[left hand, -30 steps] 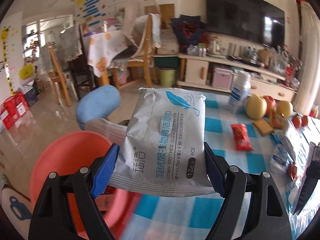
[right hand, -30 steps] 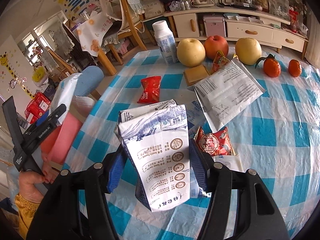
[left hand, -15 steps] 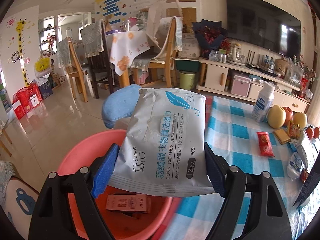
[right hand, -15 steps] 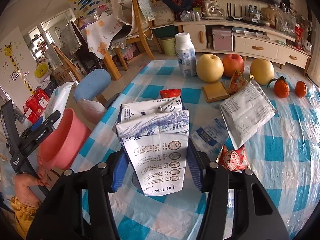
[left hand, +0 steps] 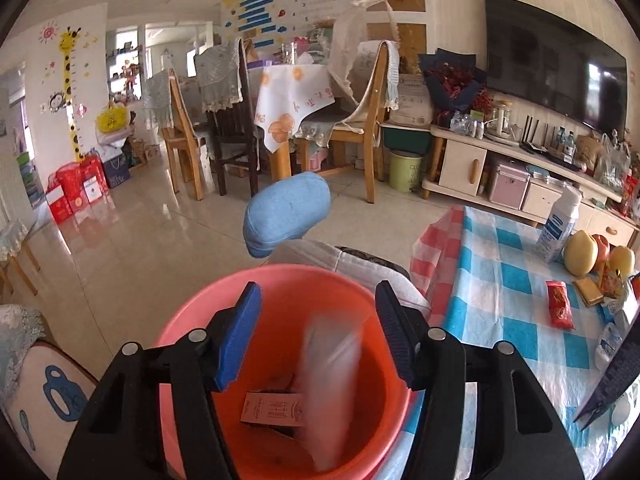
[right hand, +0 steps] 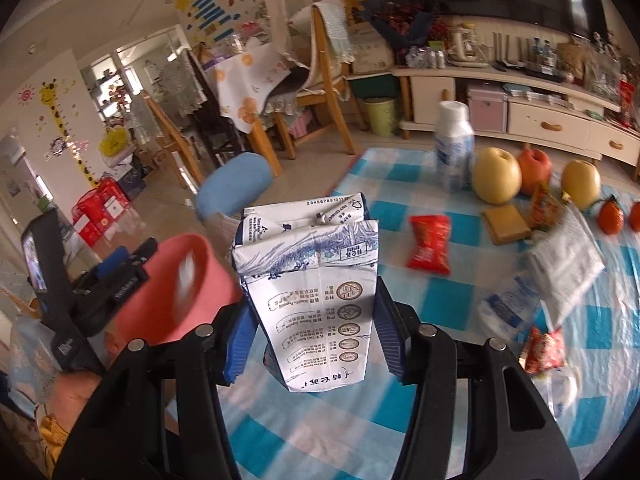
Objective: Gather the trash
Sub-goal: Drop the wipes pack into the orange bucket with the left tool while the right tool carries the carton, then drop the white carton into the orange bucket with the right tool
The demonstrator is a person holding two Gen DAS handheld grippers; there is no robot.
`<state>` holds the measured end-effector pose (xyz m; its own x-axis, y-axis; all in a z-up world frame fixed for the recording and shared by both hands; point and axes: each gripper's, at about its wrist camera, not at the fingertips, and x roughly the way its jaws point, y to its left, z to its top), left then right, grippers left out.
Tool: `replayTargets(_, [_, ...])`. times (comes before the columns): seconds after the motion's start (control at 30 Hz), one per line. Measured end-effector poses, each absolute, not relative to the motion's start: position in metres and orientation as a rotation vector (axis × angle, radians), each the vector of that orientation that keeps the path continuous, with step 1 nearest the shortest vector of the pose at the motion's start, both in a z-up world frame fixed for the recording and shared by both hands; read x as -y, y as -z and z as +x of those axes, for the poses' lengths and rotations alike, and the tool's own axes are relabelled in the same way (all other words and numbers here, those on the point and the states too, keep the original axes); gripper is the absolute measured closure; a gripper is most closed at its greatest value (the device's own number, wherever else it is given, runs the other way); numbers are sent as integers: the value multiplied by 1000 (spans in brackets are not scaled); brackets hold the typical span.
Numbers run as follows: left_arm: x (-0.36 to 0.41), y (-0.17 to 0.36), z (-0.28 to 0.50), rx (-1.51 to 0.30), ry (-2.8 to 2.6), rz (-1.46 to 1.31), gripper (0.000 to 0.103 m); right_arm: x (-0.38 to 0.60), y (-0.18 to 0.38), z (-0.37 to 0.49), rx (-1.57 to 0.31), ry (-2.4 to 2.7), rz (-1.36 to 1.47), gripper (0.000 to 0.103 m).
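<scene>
My left gripper (left hand: 318, 296) hangs over a red bucket (left hand: 280, 270); its jaws are closing with nothing pressed between them. A grey wipes pack (left hand: 332, 380) falls blurred into the bucket, beside a small pink box (left hand: 274, 410). In the right wrist view my right gripper (right hand: 312, 308) is shut on a flattened white-and-blue milk carton (right hand: 316, 280), held above the table's left edge, right of the bucket (right hand: 160, 292). A red snack wrapper (right hand: 430, 248), a white pouch (right hand: 564, 268) and a clear wrapper (right hand: 504, 308) lie on the cloth.
The blue-checked tablecloth (right hand: 440, 380) also carries a white bottle (right hand: 454, 156), pears and an apple (right hand: 496, 176) and oranges (right hand: 610, 216). A blue chair back (left hand: 286, 212) stands behind the bucket. A hand (right hand: 72, 396) holds the left gripper at the far left.
The left gripper let go of the wipes pack, which drops into the bucket. The right gripper carried the carton left, toward the bucket.
</scene>
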<state>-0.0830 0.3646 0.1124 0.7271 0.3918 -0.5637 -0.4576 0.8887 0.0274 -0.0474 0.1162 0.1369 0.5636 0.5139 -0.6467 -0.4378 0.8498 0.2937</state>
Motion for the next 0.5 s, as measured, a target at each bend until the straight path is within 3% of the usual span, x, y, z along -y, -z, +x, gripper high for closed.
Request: replayTargets(0.5, [-416, -102, -96, -615, -581, -277, 44, -221, -159, -44, -739, -767, 121, 48])
